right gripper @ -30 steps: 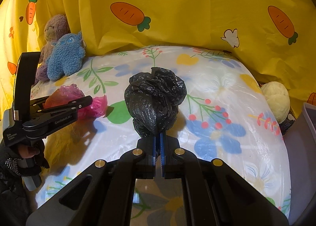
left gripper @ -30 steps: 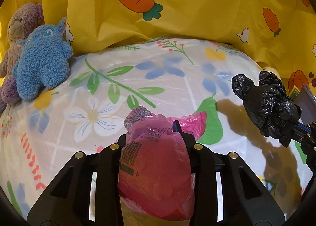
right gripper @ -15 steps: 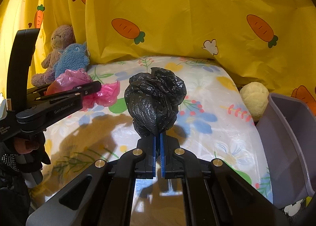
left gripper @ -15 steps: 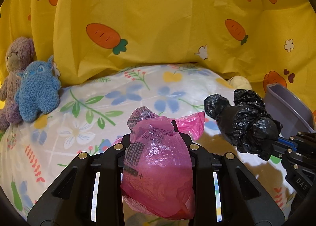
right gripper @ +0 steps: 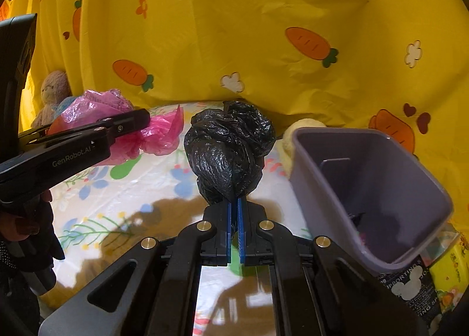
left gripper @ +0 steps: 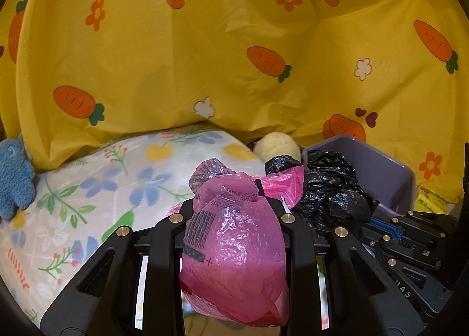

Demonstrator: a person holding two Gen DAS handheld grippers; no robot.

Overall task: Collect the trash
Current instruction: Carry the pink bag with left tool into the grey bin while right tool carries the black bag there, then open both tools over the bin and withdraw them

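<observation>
My left gripper [left gripper: 234,213] is shut on a crumpled pink plastic bag [left gripper: 234,262] and holds it above the bed; the bag [right gripper: 117,119] also shows in the right wrist view, at the left. My right gripper [right gripper: 234,204] is shut on a crumpled black plastic bag [right gripper: 228,151], held in the air just left of a grey-purple trash bin [right gripper: 381,189]. In the left wrist view the black bag [left gripper: 331,189] hangs in front of the bin [left gripper: 390,171], to the right of the pink bag.
A bed with a floral sheet [left gripper: 102,189] lies below both grippers. A yellow carrot-print curtain [left gripper: 234,42] hangs behind. A blue plush [left gripper: 14,183] and a brown plush [right gripper: 52,92] sit at the left. A cream plush [left gripper: 275,145] lies by the bin. Printed packets [right gripper: 439,277] lie beside the bin.
Both grippers have moved right with their bags, toward the bin. The bin has come fully into both views and the plush toys have slid to the left edge.
</observation>
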